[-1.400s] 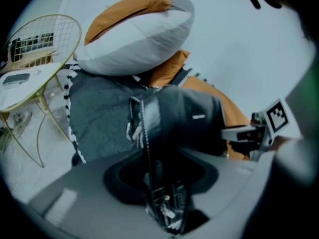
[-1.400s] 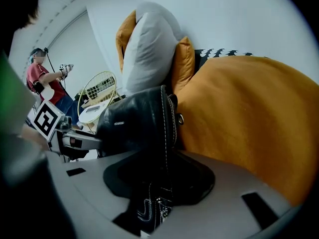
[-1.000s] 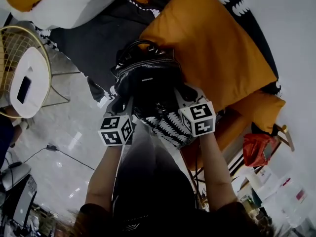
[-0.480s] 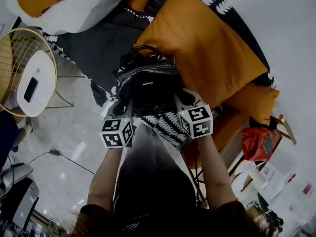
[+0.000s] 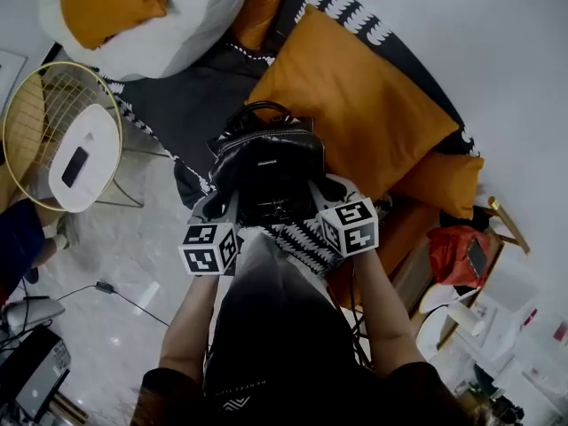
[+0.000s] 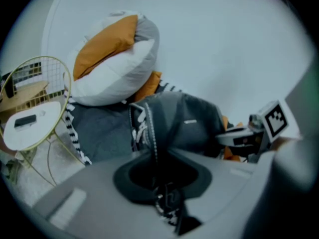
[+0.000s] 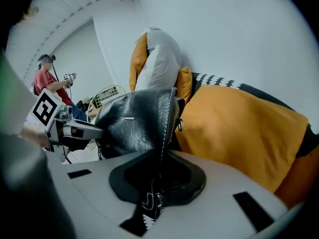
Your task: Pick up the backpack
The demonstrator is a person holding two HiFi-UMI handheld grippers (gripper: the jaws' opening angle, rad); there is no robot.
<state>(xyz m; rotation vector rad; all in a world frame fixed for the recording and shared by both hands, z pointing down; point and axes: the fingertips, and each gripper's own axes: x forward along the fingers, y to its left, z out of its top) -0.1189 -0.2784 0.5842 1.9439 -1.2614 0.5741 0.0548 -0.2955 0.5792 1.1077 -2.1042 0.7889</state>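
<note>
A black leather backpack (image 5: 266,162) with a top handle hangs between my two grippers, above the bed's edge. My left gripper (image 5: 221,201) is shut on the bag's left side seam (image 6: 149,133). My right gripper (image 5: 321,190) grips the right side seam (image 7: 167,128); its jaws are still closing, with the bag's edge pinched between them. In the left gripper view the backpack (image 6: 184,126) fills the middle, and the right gripper (image 6: 249,136) shows beyond it. A black-and-white patterned cloth (image 5: 306,238) hangs under the bag.
A large orange cushion (image 5: 355,105) lies just right of the bag on a dark blanket (image 5: 186,96). A white-and-orange pillow (image 5: 151,16) sits at the back left. A gold wire side table (image 5: 53,140) stands to the left, a red bag (image 5: 457,256) to the right. A person (image 7: 47,81) stands far off.
Both grippers have risen together with the backpack held between them. The bag now hangs higher above the blanket's edge.
</note>
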